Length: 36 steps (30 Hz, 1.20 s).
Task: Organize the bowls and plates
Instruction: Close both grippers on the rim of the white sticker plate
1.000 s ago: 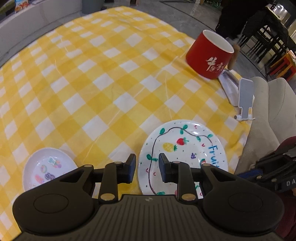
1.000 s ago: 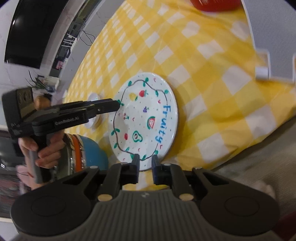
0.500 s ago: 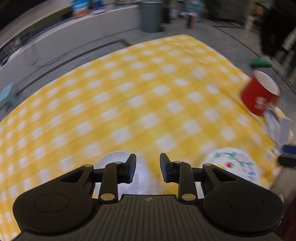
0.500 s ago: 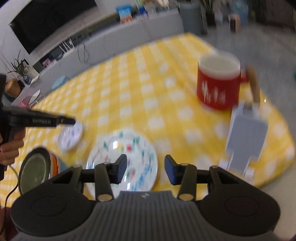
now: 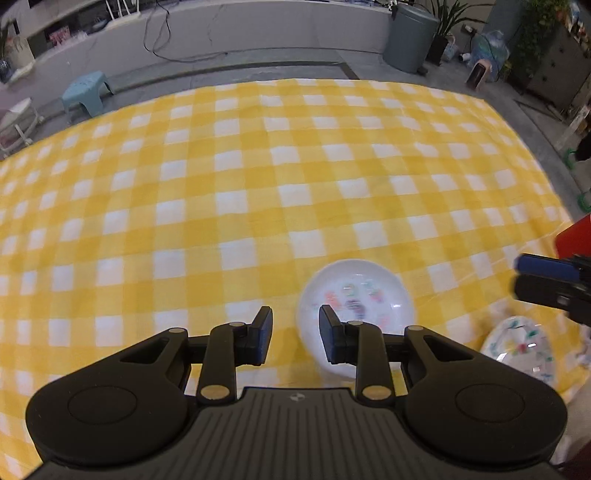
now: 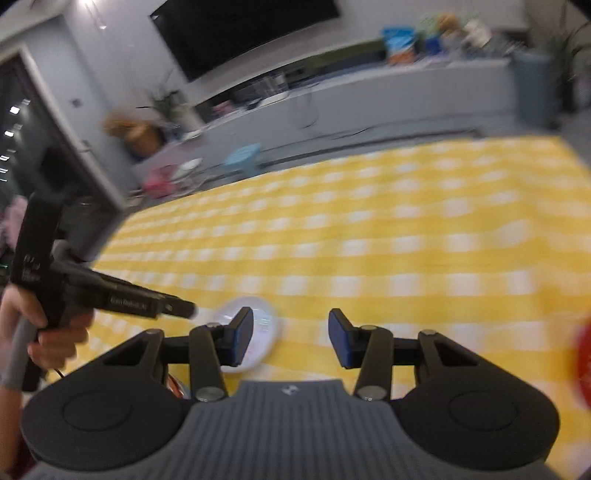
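Home living room — television (image 6: 243, 33), houseplants (image 5: 448, 16)

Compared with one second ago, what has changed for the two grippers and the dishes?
Both views have swung from the fruit plate to the small dish, which now lies just ahead of the left gripper. The right gripper was nearly closed at the plate's rim; its jaws have just been opening and nothing is between them. The left gripper stays open and empty. Both dishes remain on the tablecloth.
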Tool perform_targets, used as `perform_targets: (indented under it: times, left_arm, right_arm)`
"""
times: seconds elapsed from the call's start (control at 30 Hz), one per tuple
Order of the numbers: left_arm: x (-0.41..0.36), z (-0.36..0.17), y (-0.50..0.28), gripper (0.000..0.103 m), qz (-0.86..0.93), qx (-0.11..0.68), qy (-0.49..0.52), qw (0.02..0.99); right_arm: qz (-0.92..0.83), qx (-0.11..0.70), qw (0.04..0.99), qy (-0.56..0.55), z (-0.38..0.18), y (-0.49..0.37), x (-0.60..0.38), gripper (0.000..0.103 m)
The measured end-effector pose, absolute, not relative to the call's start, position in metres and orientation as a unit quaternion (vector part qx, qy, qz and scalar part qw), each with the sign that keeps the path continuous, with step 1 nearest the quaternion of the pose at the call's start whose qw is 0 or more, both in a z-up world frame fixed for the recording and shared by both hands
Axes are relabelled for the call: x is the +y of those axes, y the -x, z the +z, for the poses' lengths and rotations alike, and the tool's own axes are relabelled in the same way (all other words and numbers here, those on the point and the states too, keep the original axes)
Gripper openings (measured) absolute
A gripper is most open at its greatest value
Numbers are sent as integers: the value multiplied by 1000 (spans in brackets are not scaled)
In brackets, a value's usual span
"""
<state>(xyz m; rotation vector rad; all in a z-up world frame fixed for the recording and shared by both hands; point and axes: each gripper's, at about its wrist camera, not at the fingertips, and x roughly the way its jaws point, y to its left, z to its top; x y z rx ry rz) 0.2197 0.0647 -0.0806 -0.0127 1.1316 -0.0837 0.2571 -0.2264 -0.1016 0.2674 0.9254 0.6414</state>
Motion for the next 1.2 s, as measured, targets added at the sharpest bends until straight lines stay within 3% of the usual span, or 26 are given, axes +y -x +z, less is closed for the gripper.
perform_targets:
  times: [0.3,0.5,0.57,0.6,0.67,0.8,1.2]
  left_arm:
    - [52,-102,-228,29,-49,544,-19,838]
    - [47,-117,-229,21,-49,561,-32,825]
    - [47,-117,-230,10,-50,570,-28,820]
    - [46,-117,-230,8,-54,571,-31,818]
    - [43,-116,-228,7,-56,569,-42,819]
    - [38,-116,-228,7,-49,571,-58,818]
    - [-15,-43,-188,5,-67,432,-87,895]
  right_arm:
    - [311,492,808,-88,-143,-285,-167,38]
    - [312,512,799,-56,-160,-281,-143,23]
    - [313,504,803,-58,-161,-278,-144,21]
    - [314,505,801,-64,-162,-278,-145,15]
    - [312,512,797,-77,-166,-281,-147,7]
    - [314,504,801,-77,-165,-278,-146,6]
    - [278,409,857,-145,-76,-233,-218,2]
